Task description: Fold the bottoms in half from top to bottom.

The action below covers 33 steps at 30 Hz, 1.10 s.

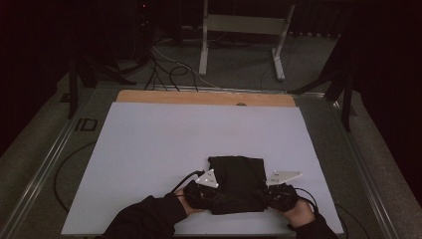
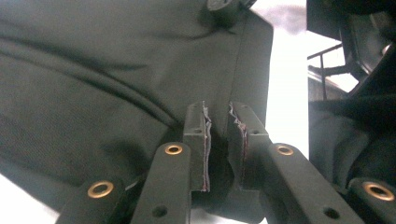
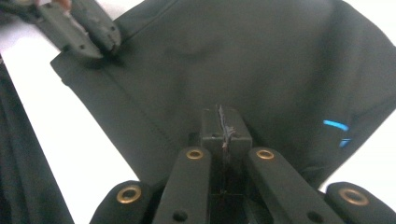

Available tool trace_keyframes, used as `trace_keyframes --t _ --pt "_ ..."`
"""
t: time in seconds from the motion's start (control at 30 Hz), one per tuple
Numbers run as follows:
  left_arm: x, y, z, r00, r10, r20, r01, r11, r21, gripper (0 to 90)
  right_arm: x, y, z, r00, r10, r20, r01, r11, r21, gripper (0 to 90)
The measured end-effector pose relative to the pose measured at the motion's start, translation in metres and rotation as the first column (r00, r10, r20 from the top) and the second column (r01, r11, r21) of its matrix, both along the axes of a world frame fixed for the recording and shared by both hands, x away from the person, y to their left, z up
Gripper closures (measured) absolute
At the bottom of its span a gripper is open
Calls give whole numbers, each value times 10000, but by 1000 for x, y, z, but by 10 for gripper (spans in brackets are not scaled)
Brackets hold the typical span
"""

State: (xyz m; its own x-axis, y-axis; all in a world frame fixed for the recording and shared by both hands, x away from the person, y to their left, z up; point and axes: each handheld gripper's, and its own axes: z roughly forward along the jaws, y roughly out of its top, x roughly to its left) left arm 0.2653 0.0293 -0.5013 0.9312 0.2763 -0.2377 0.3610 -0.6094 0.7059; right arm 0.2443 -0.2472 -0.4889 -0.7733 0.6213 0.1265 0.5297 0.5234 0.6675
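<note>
A black cloth (image 1: 238, 181) lies folded on the white bench (image 1: 149, 149), at the near side and a little right of the middle. It has a roughly square shape with some soft wrinkles.

The left claw (image 1: 211, 191) is at the near left corner of the cloth, held by a hand (image 1: 191, 199) in a dark sleeve (image 1: 144, 219). In the left gripper view, its jaws stand a little apart, and a fold of the cloth (image 2: 116, 84) sits in the gap between them. I cannot tell if the pads (image 2: 205, 140) really press the fabric.

The right claw (image 1: 268, 191) is at the near right corner of the cloth. In the right gripper view its jaws are pressed together, with the pads (image 3: 225, 128) meeting in a thin line, and the edge of the cloth (image 3: 243, 60) goes in between them, so it pinches the cloth. A small blue mark (image 3: 336, 125) shows on the fabric at the right of this view.

Each claw has a grey plate (image 1: 208, 179) on top. Beyond the far edge of the bench are a wooden strip (image 1: 204, 97), cables (image 1: 169, 69) on the floor and a white frame (image 1: 244, 25).
</note>
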Motion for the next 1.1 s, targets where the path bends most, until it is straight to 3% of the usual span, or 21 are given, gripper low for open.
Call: trace_keyframes --t 0.23,0.53,0.6,0.63,0.83,0.93,1.0,1.1 --pt "-1 7 -3 9999 51 -126 -50 9999 125 809 -5 8 -6 9993 353 -156 -357 9990 -271 899" --pt "-7 14 -4 9990 -63 -437 61 10000 -50 788 -15 10 -7 9969 646 -459 -661 9973 -313 899" --pt "-9 14 -5 9991 -145 -402 147 9999 34 786 -16 11 -7 9967 678 -453 -696 9969 -376 899" --pt "-14 13 -8 9993 -266 -270 275 9991 330 786 -18 11 -7 9965 680 -490 -700 9968 -398 899" --pt "-15 15 -12 9991 -195 -388 208 9992 339 787 -27 15 -9 9936 897 -687 -939 9937 -607 899" --pt "-15 16 -12 9986 -181 -493 194 9995 261 787 -26 15 -10 9924 1026 -680 -1069 9923 -619 898" --pt "-12 18 -10 9971 -137 -754 133 9999 -47 782 -25 15 -9 9929 912 -763 -949 9944 -464 894" --pt "-8 22 -4 9972 119 -732 -136 9997 -225 783 -22 12 -5 9942 889 -609 -903 9957 -210 837"
